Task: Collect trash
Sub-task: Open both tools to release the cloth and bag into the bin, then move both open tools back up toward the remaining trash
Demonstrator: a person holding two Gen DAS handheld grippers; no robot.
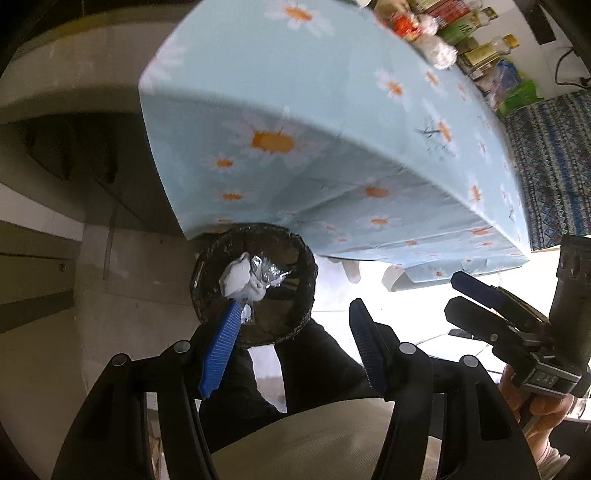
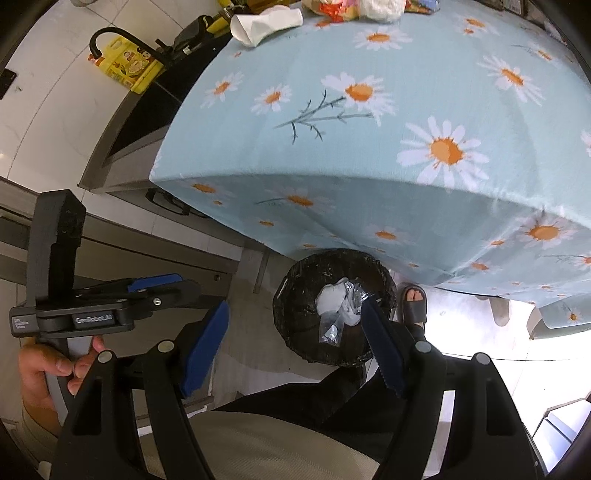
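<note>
**Both grippers over the bin, nothing held**

Held above the floor, pointing steeply down. Left gripper [image 1: 291, 339] with jaws spread and nothing between the blue pads; only the bin and a dark trouser leg visible through the gap. Right gripper [image 2: 295, 350] likewise spread and empty, one pad lying across the bin's rim in the right wrist view, though probably well above it rather than touching. Gripped from below by a hand [image 2: 51, 373] on the left tool's handle, fingers curled round; a second hand [image 1: 535, 398] on the right tool's handle, at the lower right of the left wrist view.

Trash bin [image 2: 332, 306] on the floor just beside the table's near edge, close to its left corner, partly tucked under the overhang of the daisy tablecloth [image 2: 369, 147]. Round, lined with a black bag. Inside: crumpled white paper [image 2: 336, 301] and a piece of clear crinkled plastic [image 2: 330, 326] touching it, both lying loose near the middle.

More trash at the far edge of the table: a flattened white paper cup [image 2: 266, 22] on its side, and crumpled white wads [image 1: 439, 51] among bottles and packets. A sandalled foot [image 2: 413, 302] just beside the bin.
</note>
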